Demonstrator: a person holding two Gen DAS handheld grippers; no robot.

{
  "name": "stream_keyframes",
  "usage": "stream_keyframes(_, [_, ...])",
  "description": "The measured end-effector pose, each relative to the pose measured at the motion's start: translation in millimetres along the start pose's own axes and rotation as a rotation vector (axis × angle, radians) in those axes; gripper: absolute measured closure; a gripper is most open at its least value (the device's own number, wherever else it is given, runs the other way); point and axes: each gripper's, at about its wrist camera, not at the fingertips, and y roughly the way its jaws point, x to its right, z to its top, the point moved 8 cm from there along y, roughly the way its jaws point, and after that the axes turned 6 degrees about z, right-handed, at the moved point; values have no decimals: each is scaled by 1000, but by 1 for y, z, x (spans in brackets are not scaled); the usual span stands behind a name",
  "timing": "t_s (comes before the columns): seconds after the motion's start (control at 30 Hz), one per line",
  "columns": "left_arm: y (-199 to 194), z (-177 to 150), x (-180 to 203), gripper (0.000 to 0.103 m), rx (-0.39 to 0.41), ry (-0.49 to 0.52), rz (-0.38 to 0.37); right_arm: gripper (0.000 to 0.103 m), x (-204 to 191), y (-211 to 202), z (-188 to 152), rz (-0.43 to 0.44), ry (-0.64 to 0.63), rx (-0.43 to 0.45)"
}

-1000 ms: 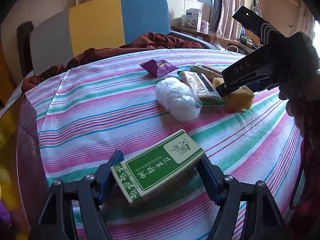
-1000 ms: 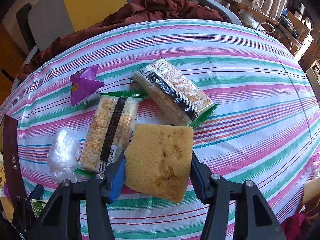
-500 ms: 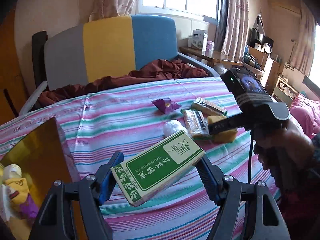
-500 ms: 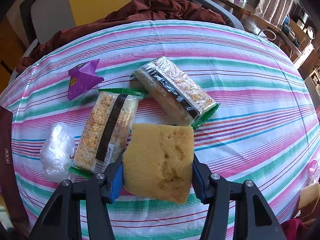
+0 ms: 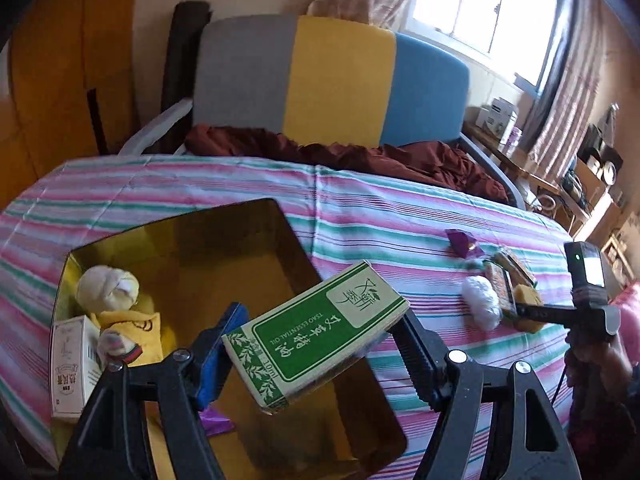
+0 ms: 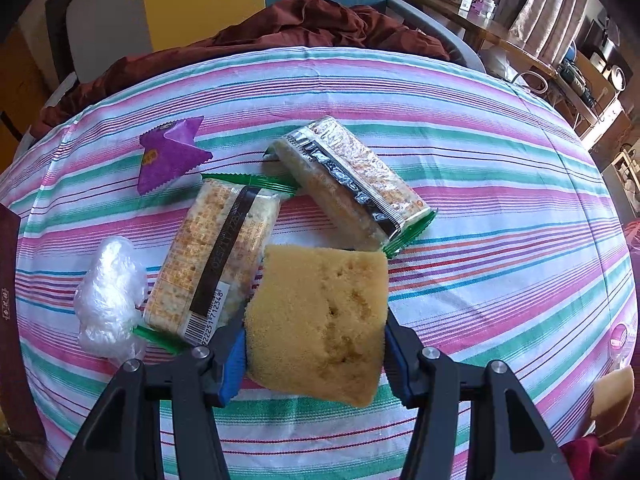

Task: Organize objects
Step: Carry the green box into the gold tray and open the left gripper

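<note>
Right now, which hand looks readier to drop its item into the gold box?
Left: its tongs hold the green carton over the gold box. The right tongs grip the sponge among the snacks.

Each black plastic hand-held gripper (image 5: 316, 344) (image 6: 314, 346) has angular arms, silver screws, ribbed fingers (image 5: 416, 350) and a blue pad (image 6: 234, 364).

Doll (image 5: 116, 312) and carton (image 5: 72, 364) crowd the gold box's (image 5: 288, 236) left end.

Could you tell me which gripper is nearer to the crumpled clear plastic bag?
Right. The right gripper, holding the sponge, is beside the bag; the left gripper is over the gold box.
</note>
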Motion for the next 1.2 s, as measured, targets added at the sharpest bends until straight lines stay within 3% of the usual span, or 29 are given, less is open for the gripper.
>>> stream_keyframes(0.23, [45, 6, -86, 29, -129, -202, 56, 46, 6, -4, -1, 2, -8, -7])
stream_keyframes(0.7, [115, 11, -129, 26, -266, -249, 202, 46, -11, 3, 5, 3, -10, -14])
stream_keyframes(0.9, [106, 9, -131, 24, -250, -245, 202, 46, -12, 6, 8, 4, -12, -14])
stream_keyframes(1.2, [34, 16, -123, 21, -61, -197, 210, 45, -11, 16, 10, 3, -18, -13])
